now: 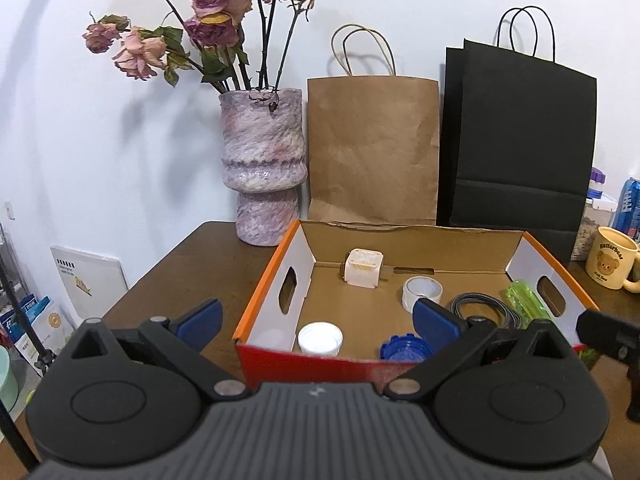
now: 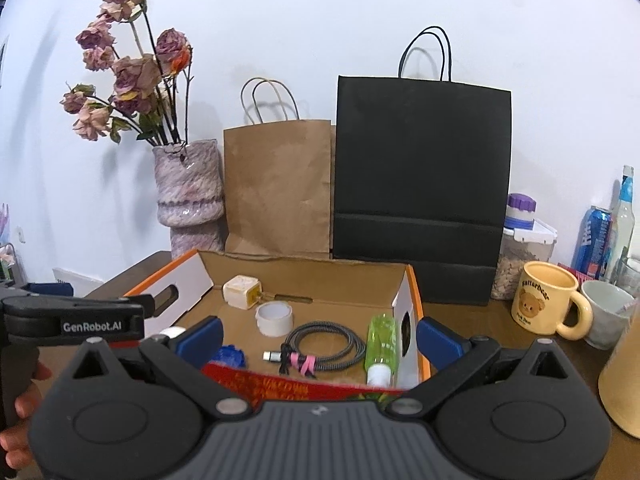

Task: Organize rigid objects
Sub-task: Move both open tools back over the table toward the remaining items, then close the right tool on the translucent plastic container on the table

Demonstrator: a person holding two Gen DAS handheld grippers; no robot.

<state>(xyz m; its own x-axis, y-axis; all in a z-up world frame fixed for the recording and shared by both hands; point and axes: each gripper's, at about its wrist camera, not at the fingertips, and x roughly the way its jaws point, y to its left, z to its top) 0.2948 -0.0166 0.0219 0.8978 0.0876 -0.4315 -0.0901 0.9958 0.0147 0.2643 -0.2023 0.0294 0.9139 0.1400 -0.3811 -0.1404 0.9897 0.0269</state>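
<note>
Cardboard box (image 2: 304, 276) holds tape roll (image 2: 274, 318), coiled cable (image 2: 326, 346), green bottle (image 2: 382, 344); both grippers' jaws released, empty.

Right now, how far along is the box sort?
Six items already lie in the cardboard box: white cube, tape roll, coiled cable, green bottle, blue cap, white cap. Both tongs, left and right, are open and empty. Nothing loose shows nearby; possibly finished.

"GenRobot.AI" is printed on the left gripper (image 2: 80, 312), and the yellow mug (image 2: 546, 298) right of the black bag (image 2: 422, 184) reads "Butterbear".
</note>
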